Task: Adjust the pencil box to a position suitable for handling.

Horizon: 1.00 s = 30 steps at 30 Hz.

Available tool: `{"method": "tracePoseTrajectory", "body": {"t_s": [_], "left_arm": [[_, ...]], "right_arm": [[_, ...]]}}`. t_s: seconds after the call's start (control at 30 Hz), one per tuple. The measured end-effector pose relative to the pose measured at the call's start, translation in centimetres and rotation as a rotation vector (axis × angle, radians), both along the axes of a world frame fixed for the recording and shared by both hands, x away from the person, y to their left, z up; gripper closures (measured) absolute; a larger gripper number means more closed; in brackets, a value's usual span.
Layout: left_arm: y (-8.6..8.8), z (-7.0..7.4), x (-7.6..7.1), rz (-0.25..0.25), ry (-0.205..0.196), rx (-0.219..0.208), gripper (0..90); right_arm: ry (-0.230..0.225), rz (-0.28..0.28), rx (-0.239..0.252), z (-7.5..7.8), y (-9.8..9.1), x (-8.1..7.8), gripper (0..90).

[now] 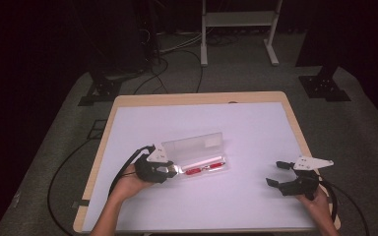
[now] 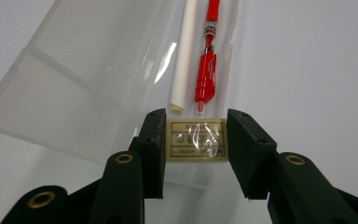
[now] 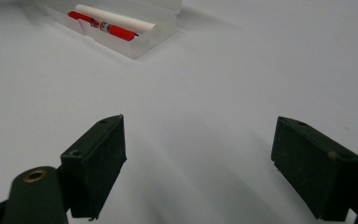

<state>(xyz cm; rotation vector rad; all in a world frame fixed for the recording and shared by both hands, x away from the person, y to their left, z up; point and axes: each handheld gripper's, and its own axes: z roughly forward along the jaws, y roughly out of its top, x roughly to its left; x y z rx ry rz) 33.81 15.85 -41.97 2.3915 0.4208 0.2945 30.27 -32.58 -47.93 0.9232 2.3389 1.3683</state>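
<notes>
Gripping the near end of a clear plastic pencil case (image 2: 196, 140), left tongs (image 2: 196, 142) closed partway with both pads pressed against the sides of the case base, right at a small cream label. Case lying open on the white counter (image 1: 256, 132), lid (image 2: 74, 79) folded flat to one side. Inside the base, side by side along its length: a red pen (image 2: 206, 70) and a white stick (image 2: 182, 60), possibly a rolled paper or an eraser stick, hard to tell which. Seen from above, case (image 1: 197, 157) sitting a little left of the counter's middle, left tongs (image 1: 170, 169) meeting its left end.

Right tongs (image 1: 281, 173) hovering over bare counter well to the right of the case, spread wide, nothing between them. From their own camera, case (image 3: 126, 28) visible far off, pen (image 3: 103, 25) and white stick (image 3: 116, 19) resting in it.

Step in hand, by the look of it: steadying the case with the left so the right can work on it. Next move likely calling for the right tongs to travel across to the case, then either narrow down on the slim pen for lifting out, or swing the lid over and press it shut. Firm hold on the left needed throughout, since a light plastic case would slide easily on the smooth counter.
</notes>
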Motion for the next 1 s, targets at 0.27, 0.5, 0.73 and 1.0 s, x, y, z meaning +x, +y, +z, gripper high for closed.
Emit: {"method": "tracePoseTrajectory", "body": {"t_s": [0.27,0.5,0.73,1.0], "left_arm": [[0.0,-0.4,0.7,0.009,0.004,0.005,59.5],[-0.1,-0.8,1.2,0.015,0.014,0.0,59.4],[-0.1,-1.2,1.7,0.016,0.025,0.007,59.4],[-0.4,-1.7,1.9,0.009,0.036,0.026,59.4]], "right_arm": [[-0.001,0.0,0.0,0.0,0.0,0.0,16.7],[0.0,0.0,0.003,0.0,0.0,0.0,16.7],[0.001,0.0,0.009,0.0,-0.1,0.0,16.4],[0.002,0.005,0.01,0.0,-0.1,0.0,16.4]]}}
